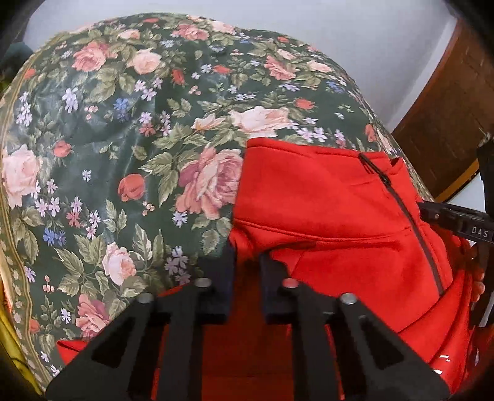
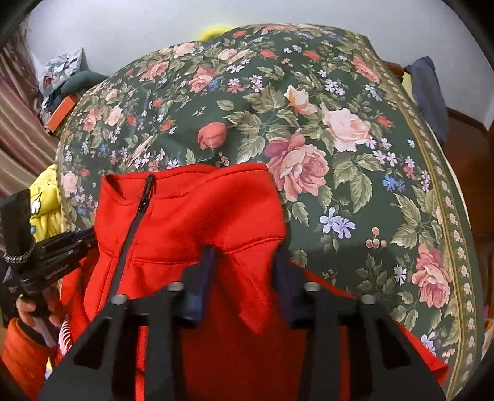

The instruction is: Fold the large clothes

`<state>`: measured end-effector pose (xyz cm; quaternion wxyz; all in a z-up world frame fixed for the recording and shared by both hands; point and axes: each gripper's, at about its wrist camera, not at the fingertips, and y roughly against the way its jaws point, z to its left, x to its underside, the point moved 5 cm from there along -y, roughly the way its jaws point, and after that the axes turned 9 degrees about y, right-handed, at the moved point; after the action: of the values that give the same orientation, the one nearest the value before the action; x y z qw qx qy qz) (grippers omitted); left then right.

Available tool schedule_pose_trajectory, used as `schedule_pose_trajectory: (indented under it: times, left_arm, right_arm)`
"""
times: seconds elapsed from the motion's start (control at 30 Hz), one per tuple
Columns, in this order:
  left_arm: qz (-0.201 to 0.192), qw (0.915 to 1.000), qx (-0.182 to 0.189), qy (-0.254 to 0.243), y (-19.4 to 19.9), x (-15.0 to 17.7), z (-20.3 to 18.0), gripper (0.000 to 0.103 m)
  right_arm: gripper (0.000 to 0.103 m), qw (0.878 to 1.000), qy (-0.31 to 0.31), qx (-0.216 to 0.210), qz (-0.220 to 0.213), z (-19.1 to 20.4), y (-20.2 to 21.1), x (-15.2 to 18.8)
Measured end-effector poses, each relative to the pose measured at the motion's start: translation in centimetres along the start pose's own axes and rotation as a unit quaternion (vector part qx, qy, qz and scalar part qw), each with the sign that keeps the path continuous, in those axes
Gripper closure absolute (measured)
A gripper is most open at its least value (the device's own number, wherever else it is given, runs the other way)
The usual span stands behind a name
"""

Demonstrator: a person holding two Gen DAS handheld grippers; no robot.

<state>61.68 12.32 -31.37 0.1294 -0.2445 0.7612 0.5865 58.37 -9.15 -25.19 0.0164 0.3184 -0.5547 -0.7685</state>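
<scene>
Red jacket (image 1: 324,209), zip (image 1: 410,222) up, on the near part of my flowered tablecloth (image 1: 123,129); my left gripper (image 1: 245,262) pinches its left shoulder; my right gripper (image 2: 245,262) clamps a fold at its right shoulder.

Floral tablecloth (image 1: 123,129), white wall (image 1: 308,18), striped curtain (image 2: 18,129)

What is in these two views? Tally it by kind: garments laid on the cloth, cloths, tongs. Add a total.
Red jacket: 1
Floral cloth: 1
Tongs: 2, the left tongs and the right tongs
Total: 4
</scene>
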Motion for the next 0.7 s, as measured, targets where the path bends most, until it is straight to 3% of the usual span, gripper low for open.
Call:
schedule_pose_trajectory:
  times: [0.03,0.13,0.37,0.5,0.7]
  left_arm:
    - [-0.003,0.9999,-0.010,-0.007,0.2,0.1,-0.2,0.097]
    - [-0.012,0.9996,-0.021,-0.013,1.6,-0.2,-0.7,0.099]
    - [-0.060,0.9974,-0.020,-0.035,9.5,-1.2,-1.5,0.100]
    - [-0.078,0.9951,-0.014,-0.058,14.1,-0.1,-3.2,0.102]
    - [-0.077,0.9935,-0.005,-0.084,16.6,3.0,-5.6,0.102]
  right_arm:
    - [0.089,1.000,0.005,0.006,0.001,0.2,0.1,0.0]
    - [0.096,1.000,0.015,0.018,0.000,0.8,0.9,0.0]
    - [0.098,0.999,0.023,0.000,-0.025,2.3,5.4,-0.6]
    - [0.098,0.998,0.052,0.000,-0.044,4.6,8.4,-0.3]
    - [0.098,0.996,0.080,0.011,-0.041,7.6,11.2,2.6]
